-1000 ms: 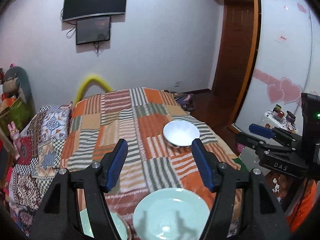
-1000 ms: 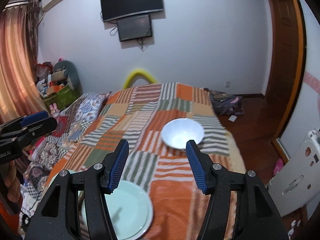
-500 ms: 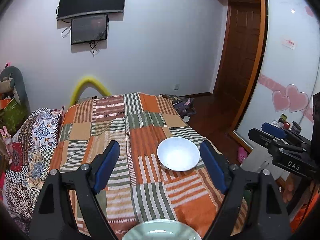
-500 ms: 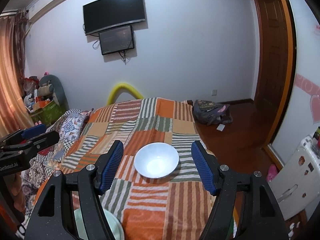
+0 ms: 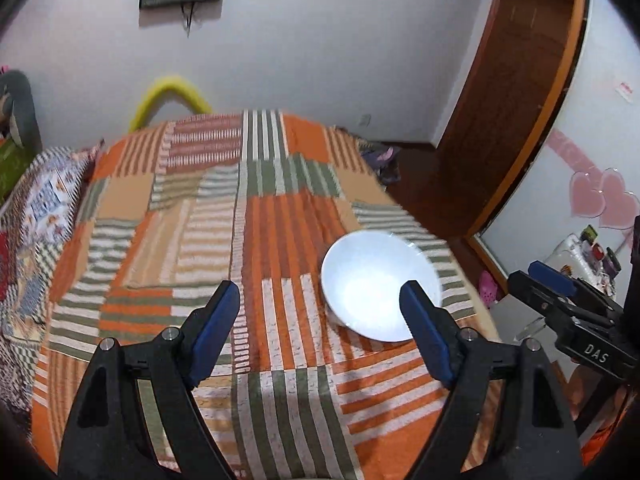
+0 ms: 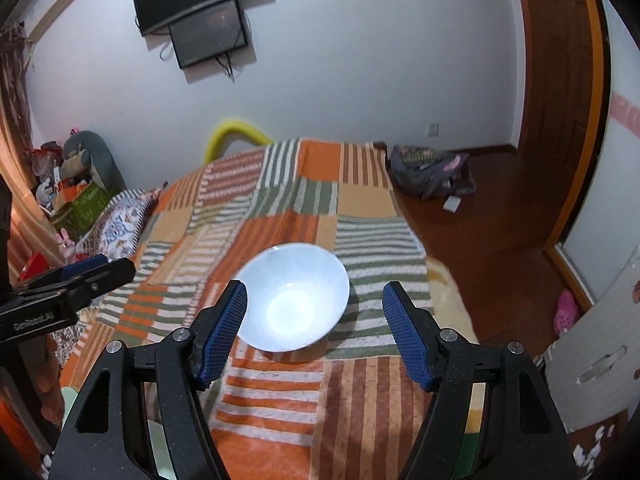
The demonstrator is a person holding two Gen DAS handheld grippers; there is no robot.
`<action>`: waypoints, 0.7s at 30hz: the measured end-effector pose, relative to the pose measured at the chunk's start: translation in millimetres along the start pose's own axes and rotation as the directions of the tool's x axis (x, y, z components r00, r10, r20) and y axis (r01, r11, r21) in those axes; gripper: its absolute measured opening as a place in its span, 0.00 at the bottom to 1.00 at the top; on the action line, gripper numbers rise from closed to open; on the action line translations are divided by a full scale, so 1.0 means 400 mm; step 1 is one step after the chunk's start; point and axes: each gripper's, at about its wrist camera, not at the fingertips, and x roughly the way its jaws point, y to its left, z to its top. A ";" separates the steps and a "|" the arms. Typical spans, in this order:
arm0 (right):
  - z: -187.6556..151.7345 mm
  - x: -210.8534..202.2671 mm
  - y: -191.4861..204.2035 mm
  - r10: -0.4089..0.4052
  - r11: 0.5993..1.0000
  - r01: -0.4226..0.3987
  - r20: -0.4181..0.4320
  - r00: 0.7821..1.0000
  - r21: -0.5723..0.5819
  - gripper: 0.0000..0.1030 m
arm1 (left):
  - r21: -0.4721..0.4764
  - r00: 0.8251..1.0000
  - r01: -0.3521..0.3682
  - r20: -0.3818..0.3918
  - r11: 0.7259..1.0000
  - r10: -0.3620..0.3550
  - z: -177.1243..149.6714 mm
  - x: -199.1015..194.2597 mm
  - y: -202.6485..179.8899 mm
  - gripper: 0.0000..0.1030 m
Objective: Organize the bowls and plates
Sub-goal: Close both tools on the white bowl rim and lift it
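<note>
A white bowl (image 5: 376, 284) sits upright on the striped patchwork blanket (image 5: 240, 240) near the bed's right edge; it also shows in the right wrist view (image 6: 294, 296). My left gripper (image 5: 320, 336) is open and empty, above the blanket, with the bowl just ahead of its right finger. My right gripper (image 6: 314, 332) is open and empty, with the bowl ahead between its fingers, apart from them. A pale green plate (image 6: 70, 396) shows as slivers at the lower left of the right wrist view, mostly hidden by the gripper.
The bed's right edge drops to a wooden floor (image 6: 488, 216) with a bag (image 6: 432, 172) on it. A patterned pillow (image 5: 44, 200) lies at the left. A white cabinet (image 6: 600, 344) stands at the right. A yellow foam arch (image 5: 170, 100) is behind the bed.
Both grippers have moved forward over the bed toward the white bowl, which now looks larger. The green plates have slid out of the bottom of both views. Both grippers stayed open.
</note>
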 end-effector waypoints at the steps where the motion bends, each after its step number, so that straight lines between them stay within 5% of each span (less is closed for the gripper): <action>1: -0.006 0.020 -0.008 0.001 1.000 -0.001 -0.015 1.000 0.003 0.65 | -0.002 1.000 -0.001 -0.017 1.000 0.001 -0.004 0.027 0.004 0.80; 8: -0.036 0.118 -0.050 0.014 1.000 -0.012 -0.090 0.996 0.027 0.63 | 0.007 0.995 0.005 -0.102 1.000 -0.004 -0.029 0.175 0.003 0.67; 13: -0.053 0.184 -0.069 0.012 1.000 -0.008 -0.140 0.990 0.029 0.53 | 0.041 0.989 0.017 -0.145 0.999 -0.010 -0.039 0.236 -0.007 0.57; 21: -0.066 0.262 -0.081 0.079 0.996 -0.067 -0.211 0.974 0.064 0.28 | 0.041 0.984 0.009 -0.179 0.999 -0.002 -0.054 0.288 -0.003 0.57</action>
